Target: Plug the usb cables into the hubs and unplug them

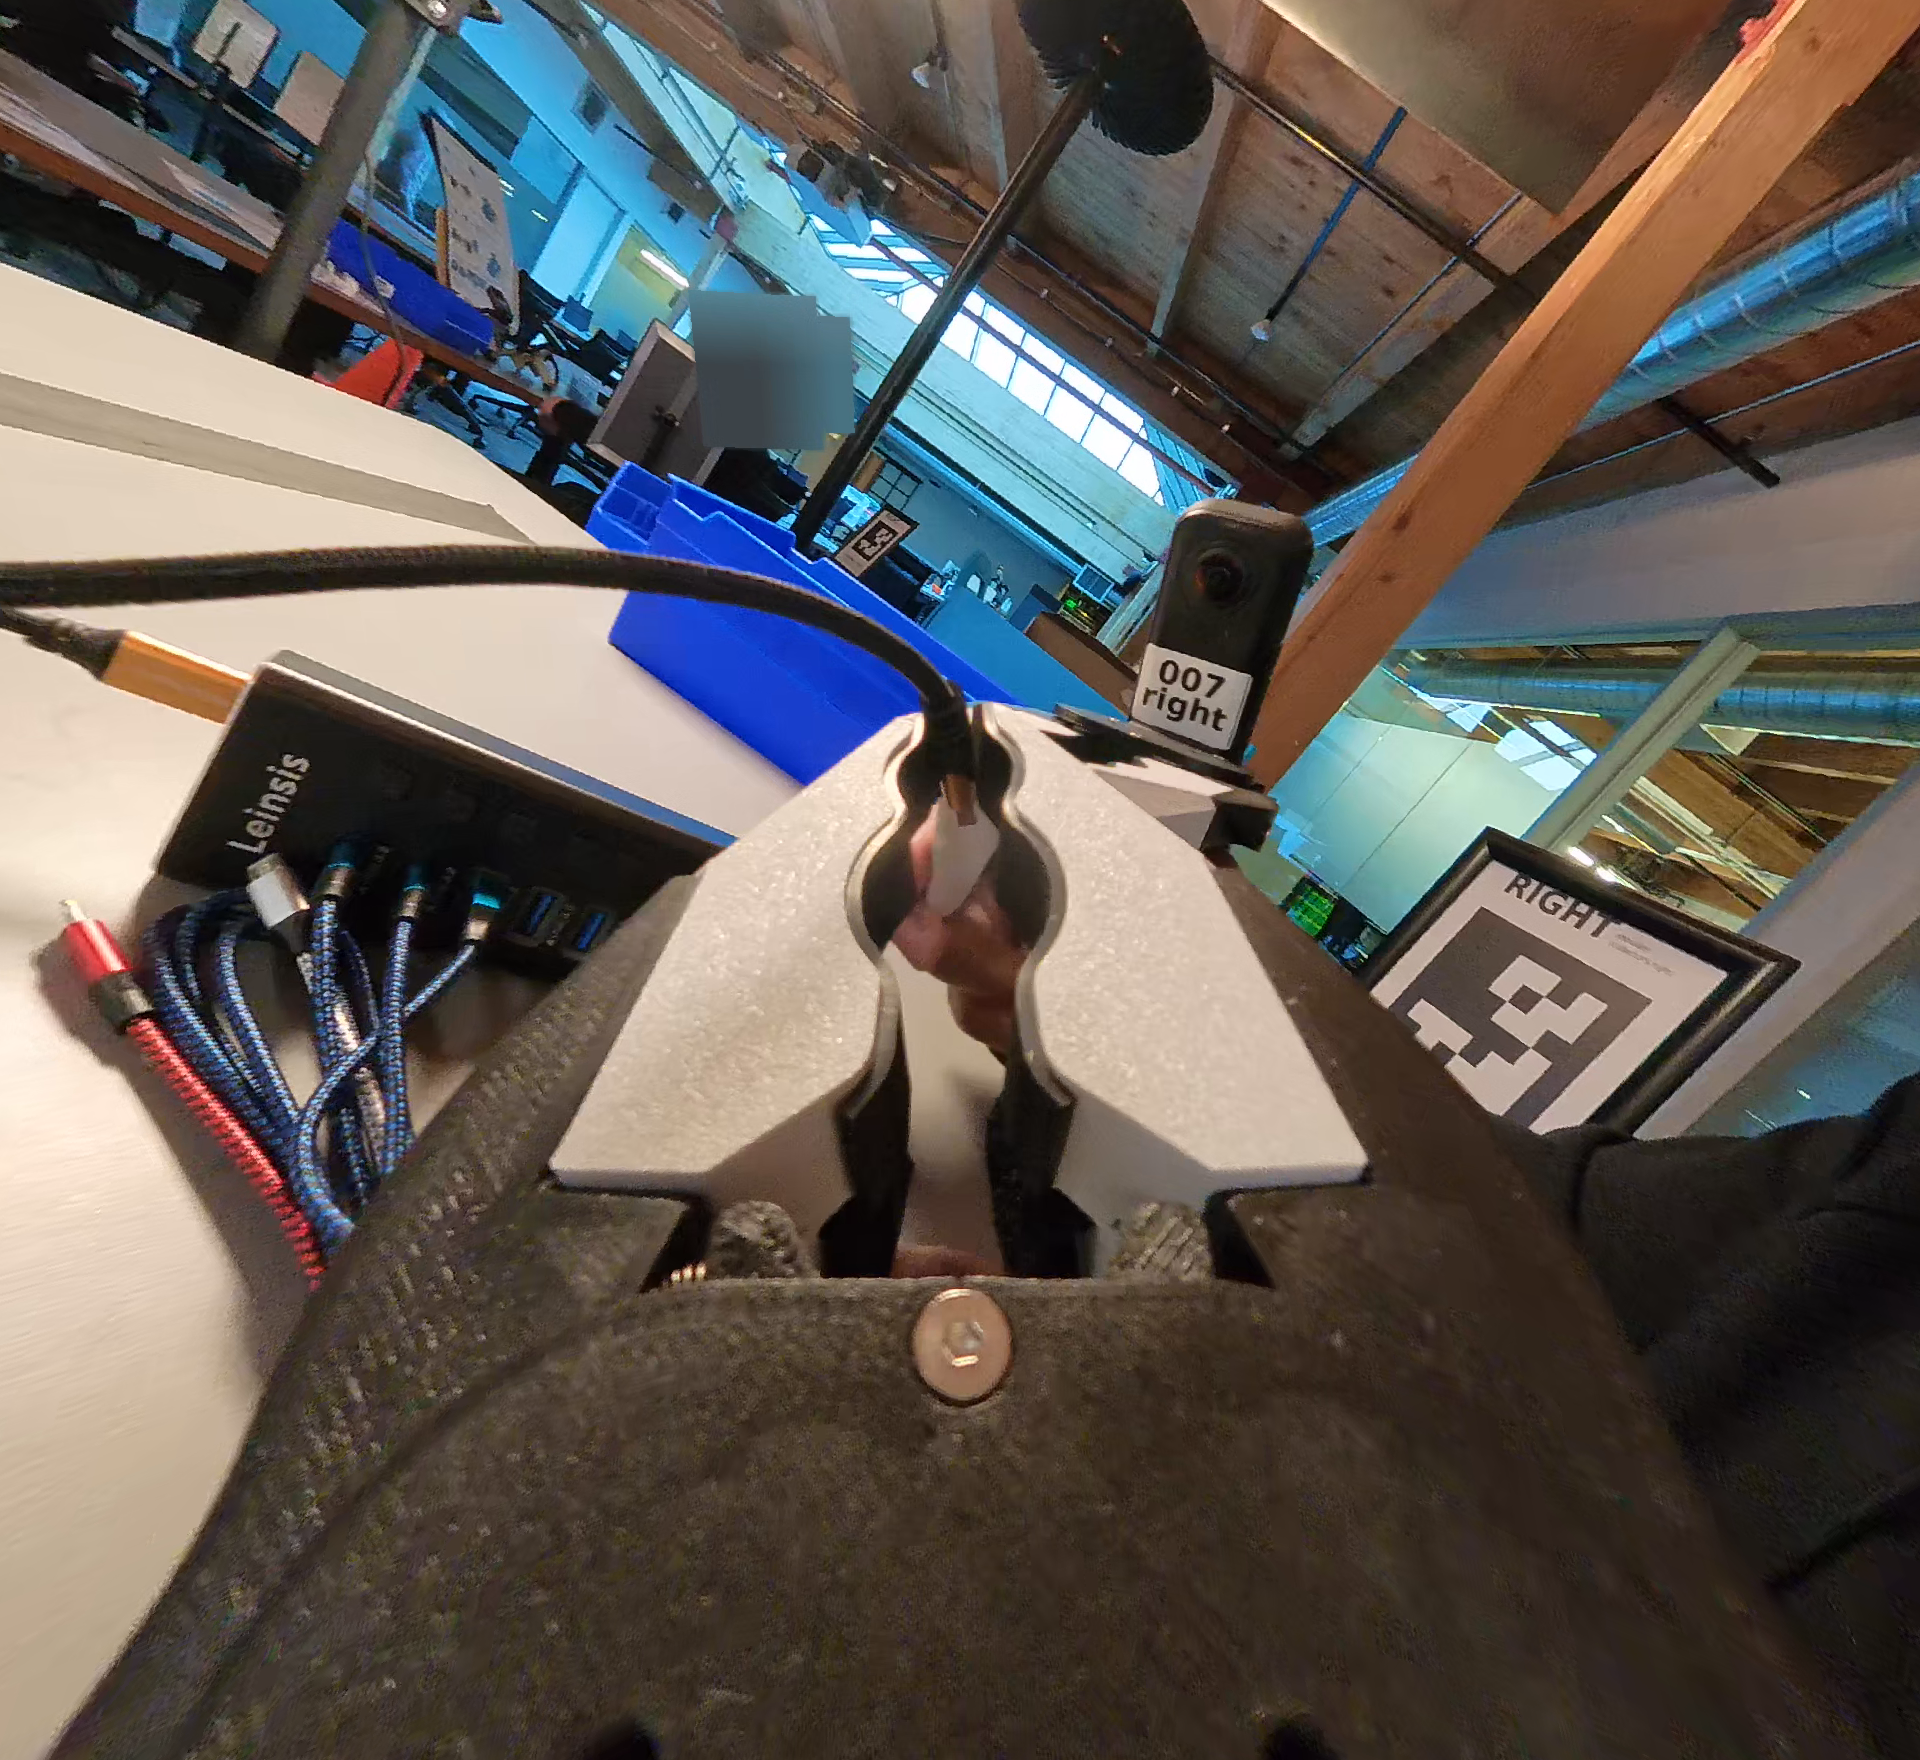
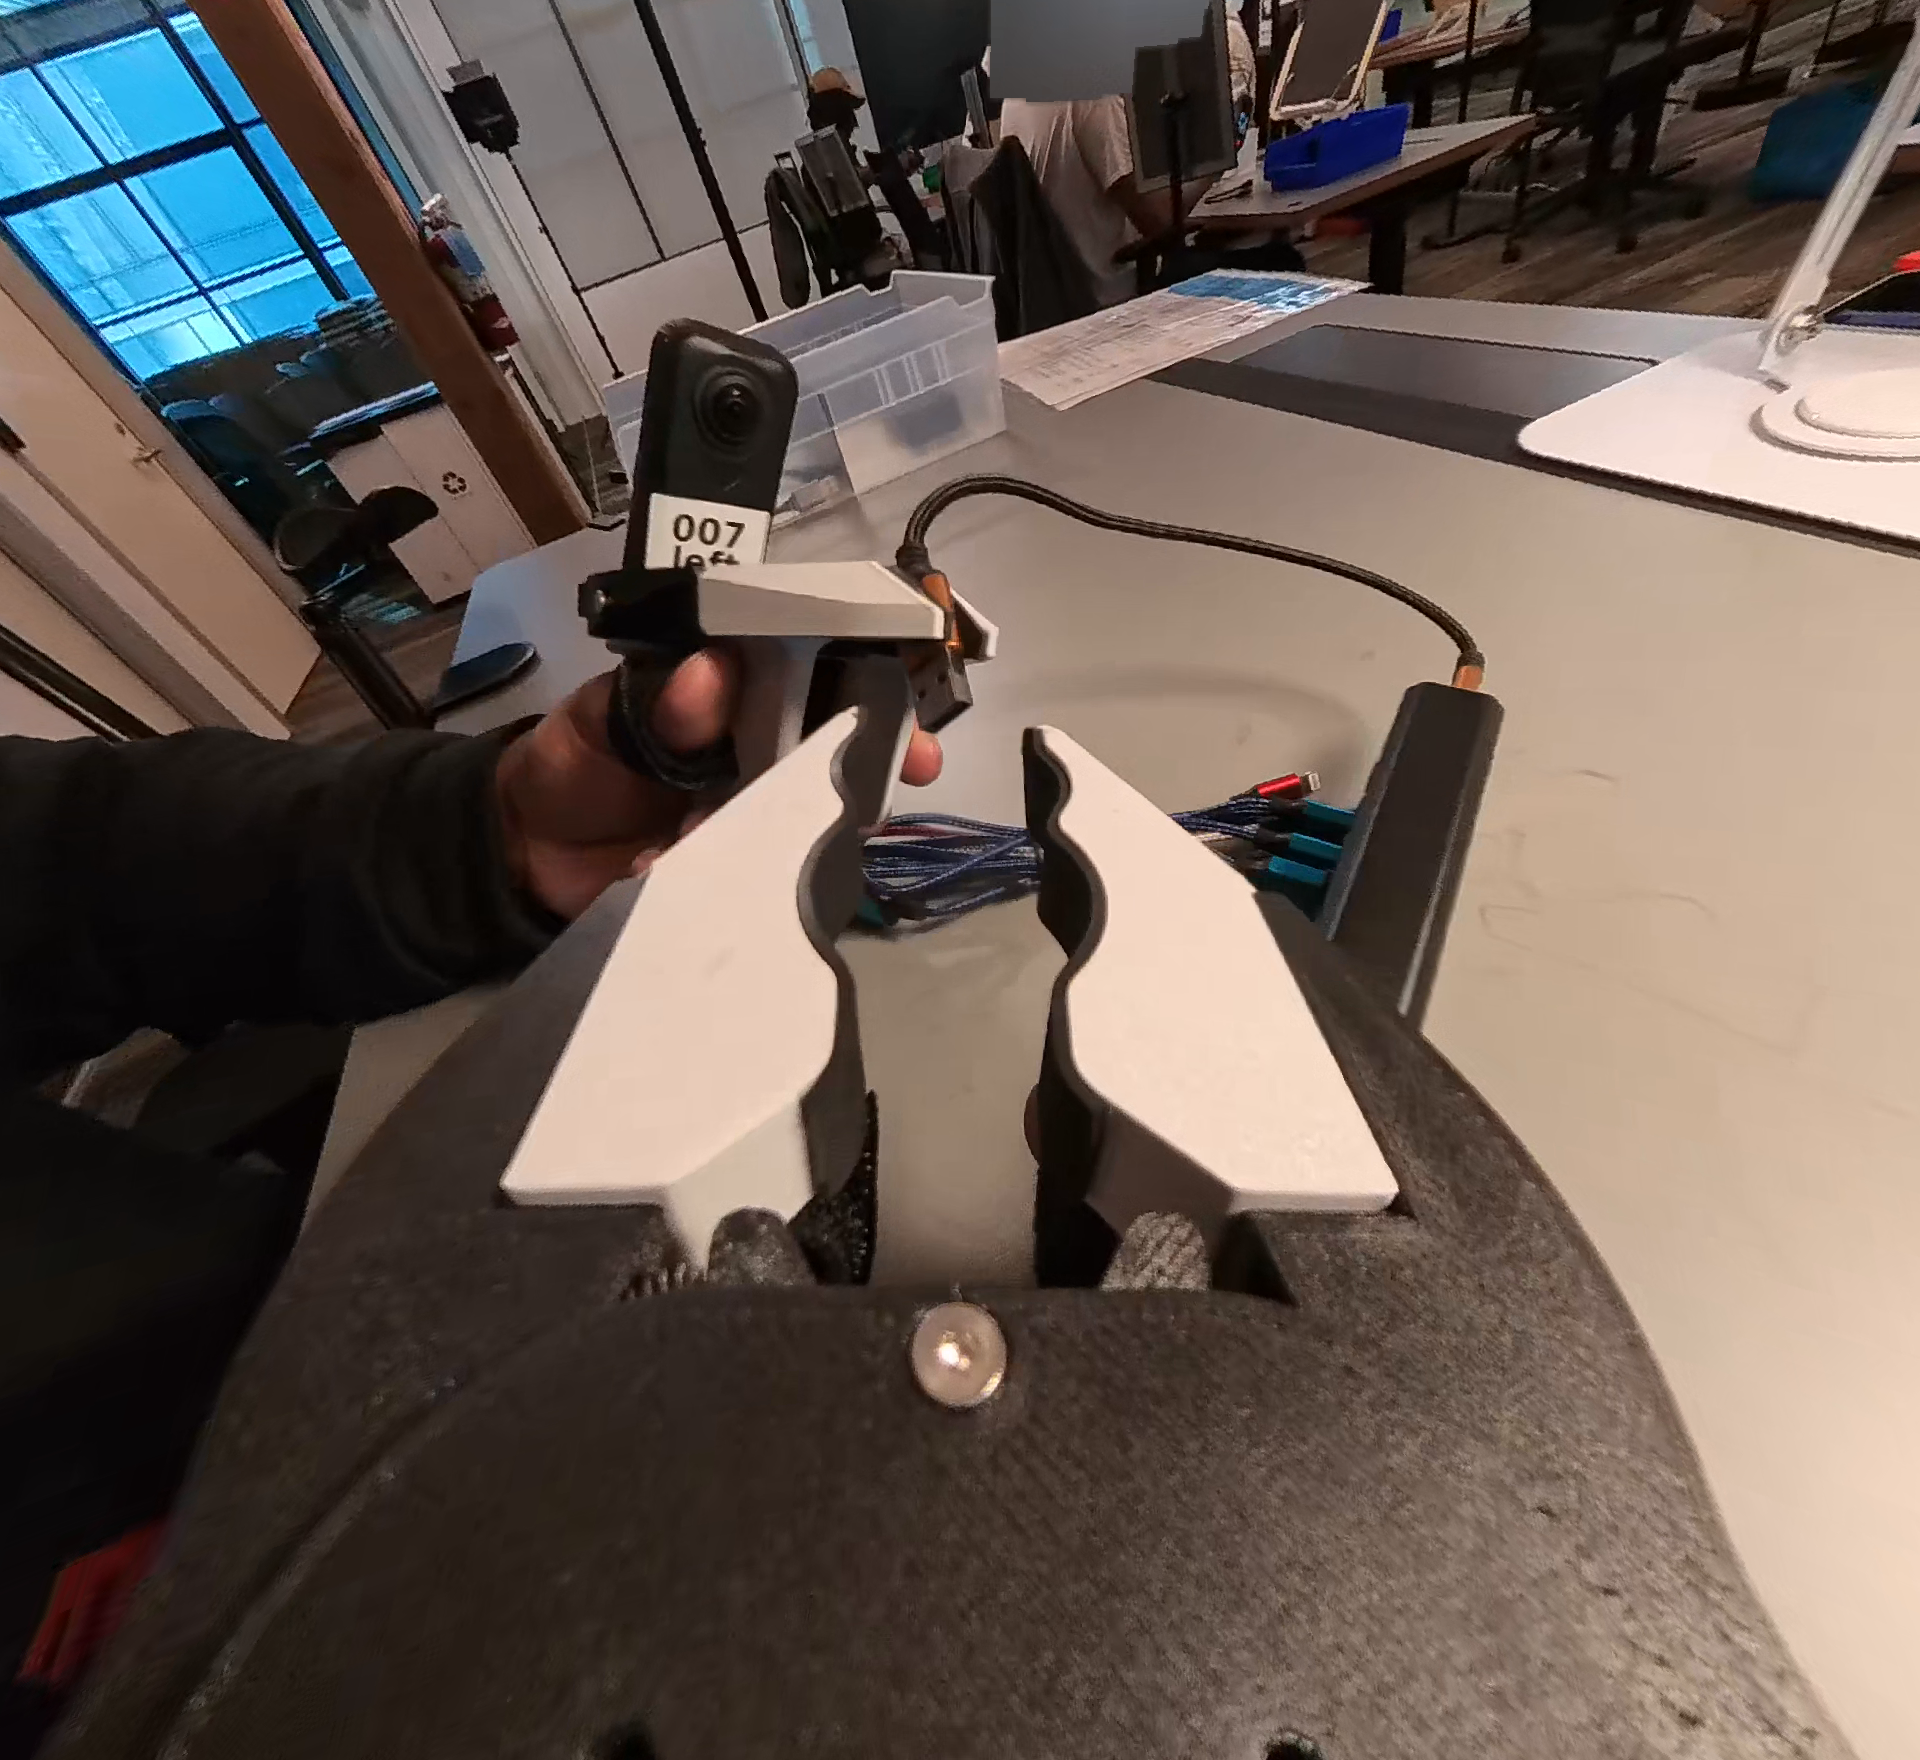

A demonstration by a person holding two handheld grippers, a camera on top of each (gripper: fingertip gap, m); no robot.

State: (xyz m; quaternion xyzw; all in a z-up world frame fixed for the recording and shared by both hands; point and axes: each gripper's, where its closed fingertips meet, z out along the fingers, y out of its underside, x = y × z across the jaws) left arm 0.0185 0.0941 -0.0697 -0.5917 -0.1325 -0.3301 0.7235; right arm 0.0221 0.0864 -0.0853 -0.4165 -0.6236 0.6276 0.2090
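Table grey, bare; office behind.

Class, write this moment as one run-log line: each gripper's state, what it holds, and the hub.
left gripper: shut on black cable's USB plug, lifted | right gripper: open, empty | hub: on table, blue cables plugged in

A dark rectangular hub is lying on the grey surface, with blue braided cables sitting plugged into its side. A black braided cable is arching from the hub's end, its orange-collared USB plug hanging free in the air. 1 red cable is lying loose beside the blue ones.
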